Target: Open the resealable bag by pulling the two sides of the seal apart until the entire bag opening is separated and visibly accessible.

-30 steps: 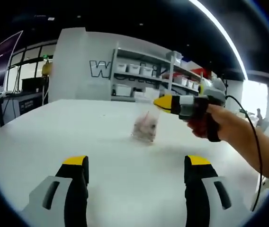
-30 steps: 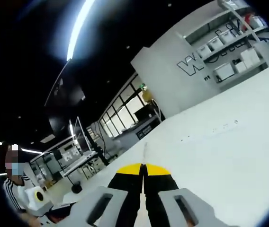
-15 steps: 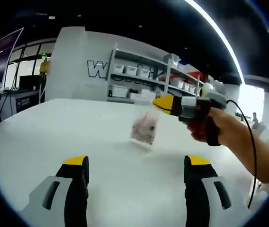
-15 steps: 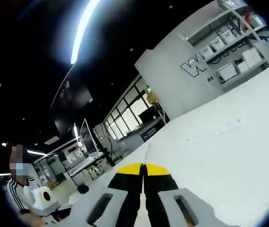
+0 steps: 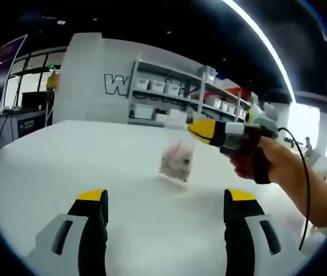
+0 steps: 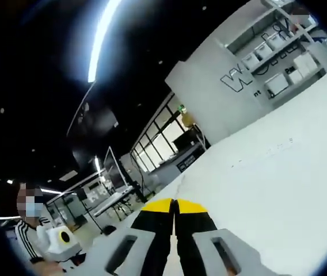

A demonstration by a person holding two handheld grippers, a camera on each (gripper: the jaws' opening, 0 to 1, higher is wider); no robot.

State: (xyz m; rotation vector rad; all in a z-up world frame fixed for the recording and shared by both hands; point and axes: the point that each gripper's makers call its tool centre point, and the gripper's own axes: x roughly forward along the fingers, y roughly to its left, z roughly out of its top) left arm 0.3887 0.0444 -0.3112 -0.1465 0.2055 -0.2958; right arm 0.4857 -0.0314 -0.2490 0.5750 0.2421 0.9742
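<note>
A small clear resealable bag (image 5: 177,160) with pinkish contents hangs upright just over the white table (image 5: 65,167) in the left gripper view. My right gripper (image 5: 195,127) reaches in from the right, held by a hand, and is shut on the bag's top edge. My left gripper (image 5: 166,198) is low in front of the bag, open, with a wide empty gap between its yellow-tipped jaws. In the right gripper view the right gripper (image 6: 175,202) has its jaws pressed together; the bag itself is hidden there.
Grey shelves (image 5: 169,95) with white bins stand behind the table against a lettered wall. Desks and windows (image 6: 163,144) lie beyond the table's far side. A person in a striped sleeve (image 6: 28,241) stands off the table's edge. A black cable (image 5: 307,178) trails from the right gripper.
The right gripper has kept its hold on the bag and drifted slightly to the right and down in the left gripper view. My left gripper stays open in the same pose.
</note>
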